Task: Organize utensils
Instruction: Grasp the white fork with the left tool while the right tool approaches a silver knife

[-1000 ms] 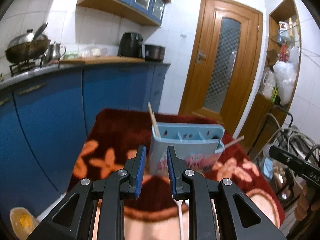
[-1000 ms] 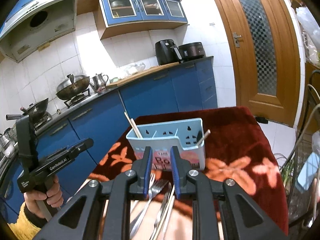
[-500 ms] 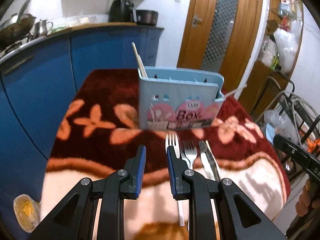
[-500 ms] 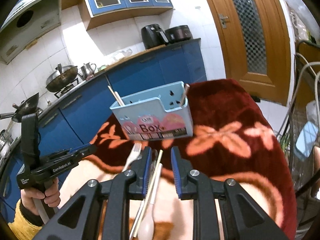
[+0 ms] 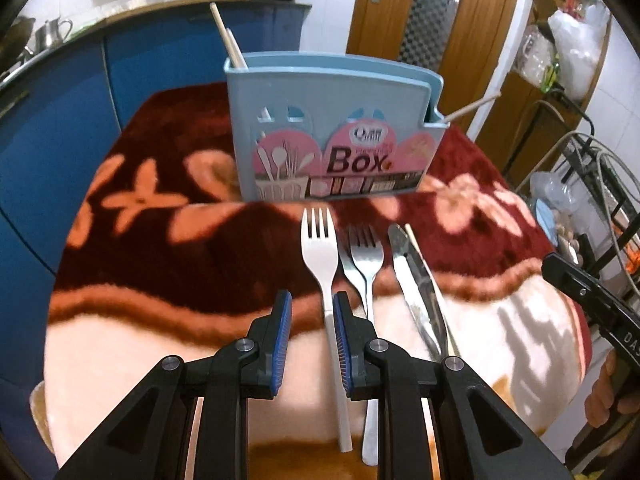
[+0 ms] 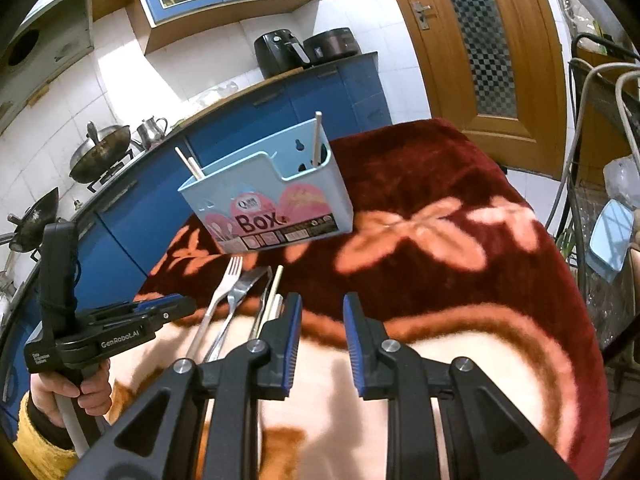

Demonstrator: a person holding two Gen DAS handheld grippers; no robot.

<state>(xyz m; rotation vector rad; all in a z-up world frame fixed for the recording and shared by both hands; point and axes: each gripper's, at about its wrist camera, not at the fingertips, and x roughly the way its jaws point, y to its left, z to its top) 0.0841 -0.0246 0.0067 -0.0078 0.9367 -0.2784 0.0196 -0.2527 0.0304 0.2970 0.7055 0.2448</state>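
A light blue utensil box [image 5: 332,128] labelled "Box" stands on the red floral blanket, with chopsticks [image 5: 228,42] in its left end and one [image 5: 472,108] in its right end. It also shows in the right wrist view [image 6: 268,196]. In front of it lie a white fork [image 5: 324,264], a metal fork [image 5: 366,260], a knife [image 5: 416,280] and a chopstick. My left gripper [image 5: 312,304] is open just above the white fork's handle. My right gripper [image 6: 318,308] is open and empty, right of the utensils [image 6: 240,292].
The blanket-covered table [image 6: 460,280] has blue kitchen cabinets [image 5: 60,92] to its left and a wooden door [image 6: 492,40] behind. Cables and a shelf [image 5: 580,140] stand at the right. The left gripper's body [image 6: 100,328] shows in the right wrist view.
Both grippers have tilted down and drawn back from the box, so the utensils on the blanket have come into full view. The jaws stay open.
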